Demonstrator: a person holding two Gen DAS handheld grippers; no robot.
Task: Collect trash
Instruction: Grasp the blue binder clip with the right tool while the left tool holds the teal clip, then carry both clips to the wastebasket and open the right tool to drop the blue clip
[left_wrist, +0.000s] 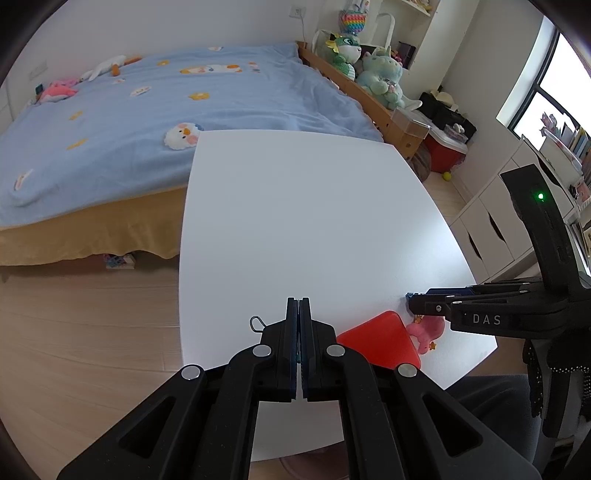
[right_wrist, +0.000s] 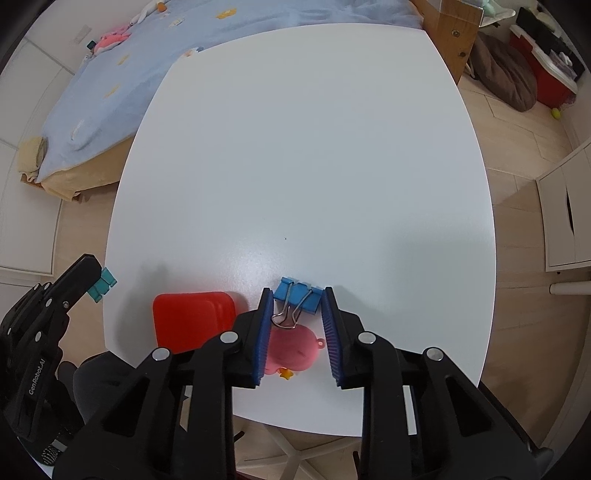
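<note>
A blue binder clip (right_wrist: 300, 295) lies on the white table (right_wrist: 295, 147) near its front edge, touching a pink toy keychain (right_wrist: 291, 350) just behind it. My right gripper (right_wrist: 297, 299) is open, its blue pads on either side of the clip and the pink toy. A red square lid (right_wrist: 192, 319) lies flat to the left; it also shows in the left wrist view (left_wrist: 380, 341). My left gripper (left_wrist: 299, 302) is shut on a teal binder clip (right_wrist: 101, 284), whose wire loop (left_wrist: 256, 323) sticks out left of the fingers. The right gripper (left_wrist: 412, 302) enters the left wrist view from the right.
A bed with a blue blanket (left_wrist: 147, 110) stands beyond the table. A wooden bed frame (right_wrist: 448, 33), a brown cushion (right_wrist: 506, 74) and a red box (left_wrist: 443, 153) are at the far right. White cabinets (right_wrist: 565, 210) stand on the right.
</note>
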